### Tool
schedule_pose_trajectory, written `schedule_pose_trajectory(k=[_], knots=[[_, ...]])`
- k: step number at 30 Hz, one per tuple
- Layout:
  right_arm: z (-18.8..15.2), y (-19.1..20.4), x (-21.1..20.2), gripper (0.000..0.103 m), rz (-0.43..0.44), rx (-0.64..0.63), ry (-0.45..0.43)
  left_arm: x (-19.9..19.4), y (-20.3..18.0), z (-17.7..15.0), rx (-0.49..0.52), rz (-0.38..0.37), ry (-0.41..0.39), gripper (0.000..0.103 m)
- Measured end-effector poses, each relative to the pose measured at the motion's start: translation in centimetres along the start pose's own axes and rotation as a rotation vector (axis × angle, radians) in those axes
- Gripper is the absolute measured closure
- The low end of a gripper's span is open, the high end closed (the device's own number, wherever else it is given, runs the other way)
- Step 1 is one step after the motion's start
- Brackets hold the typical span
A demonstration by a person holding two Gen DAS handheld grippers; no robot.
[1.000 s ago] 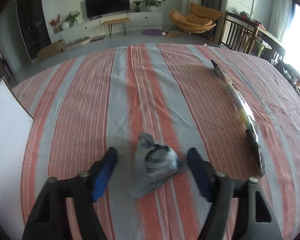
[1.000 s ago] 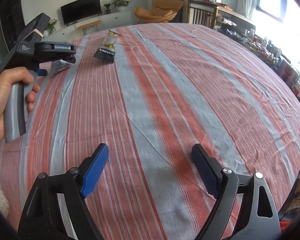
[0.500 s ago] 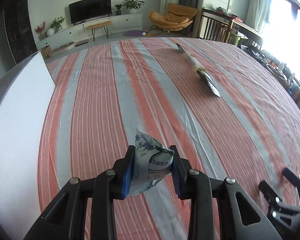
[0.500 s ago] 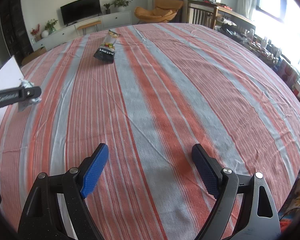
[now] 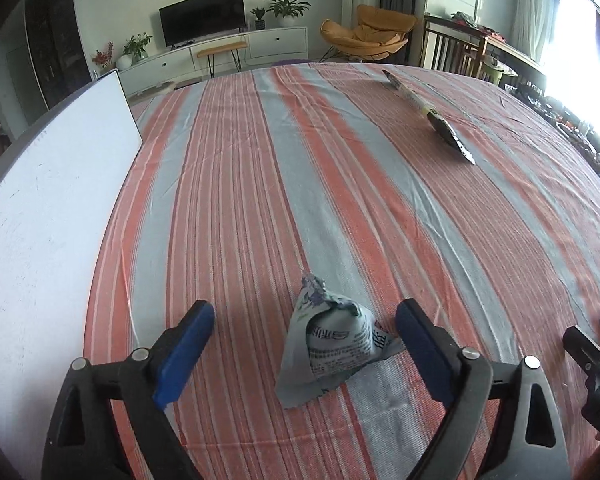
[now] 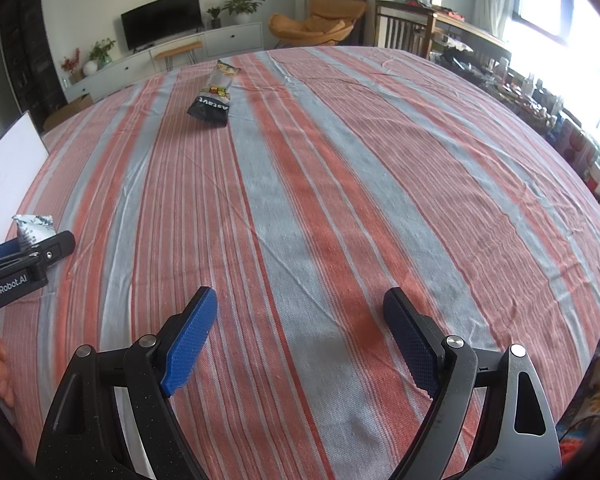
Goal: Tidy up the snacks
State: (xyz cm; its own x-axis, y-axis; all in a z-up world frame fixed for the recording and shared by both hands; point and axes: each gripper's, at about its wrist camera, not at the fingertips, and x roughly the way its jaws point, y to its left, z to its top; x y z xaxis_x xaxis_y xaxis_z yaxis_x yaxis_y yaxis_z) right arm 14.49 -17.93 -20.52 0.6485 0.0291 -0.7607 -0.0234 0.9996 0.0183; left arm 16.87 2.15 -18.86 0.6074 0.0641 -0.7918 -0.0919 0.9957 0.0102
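Observation:
A small grey-white snack pouch (image 5: 332,340) sits on the striped tablecloth (image 5: 340,160) between the open fingers of my left gripper (image 5: 304,340); neither pad touches it. The pouch also shows at the left edge of the right wrist view (image 6: 34,226), beside the left gripper (image 6: 24,260). A long black and yellow snack bag (image 6: 214,96) lies far up the table; it shows in the left wrist view (image 5: 432,114) at the upper right. My right gripper (image 6: 300,336) is open and empty above the cloth.
A white board (image 5: 40,220) lies along the table's left side, close to the pouch; it also shows in the right wrist view (image 6: 8,160). The right gripper's tip (image 5: 592,356) shows at the left wrist view's right edge. Chairs and clutter stand beyond the table's right edge.
My left gripper closed on the pouch, carried it toward the near left by the white board, then opened; the pouch now rests on the cloth. My right gripper has not moved.

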Motion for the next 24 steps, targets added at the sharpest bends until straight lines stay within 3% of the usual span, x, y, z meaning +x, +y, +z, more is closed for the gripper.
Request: schedule_pose_trajectory(k=[3, 24], knots=[[-0.01, 0.00, 0.01, 0.015, 0.000, 0.000, 0.000, 0.44, 0.49, 0.05, -0.024, 0.002, 0.017, 0.000], [-0.01, -0.02, 0.01, 0.015, 0.000, 0.000, 0.000, 0.52, 0.52, 0.11, -0.022, 0.002, 0.018, 0.000]])
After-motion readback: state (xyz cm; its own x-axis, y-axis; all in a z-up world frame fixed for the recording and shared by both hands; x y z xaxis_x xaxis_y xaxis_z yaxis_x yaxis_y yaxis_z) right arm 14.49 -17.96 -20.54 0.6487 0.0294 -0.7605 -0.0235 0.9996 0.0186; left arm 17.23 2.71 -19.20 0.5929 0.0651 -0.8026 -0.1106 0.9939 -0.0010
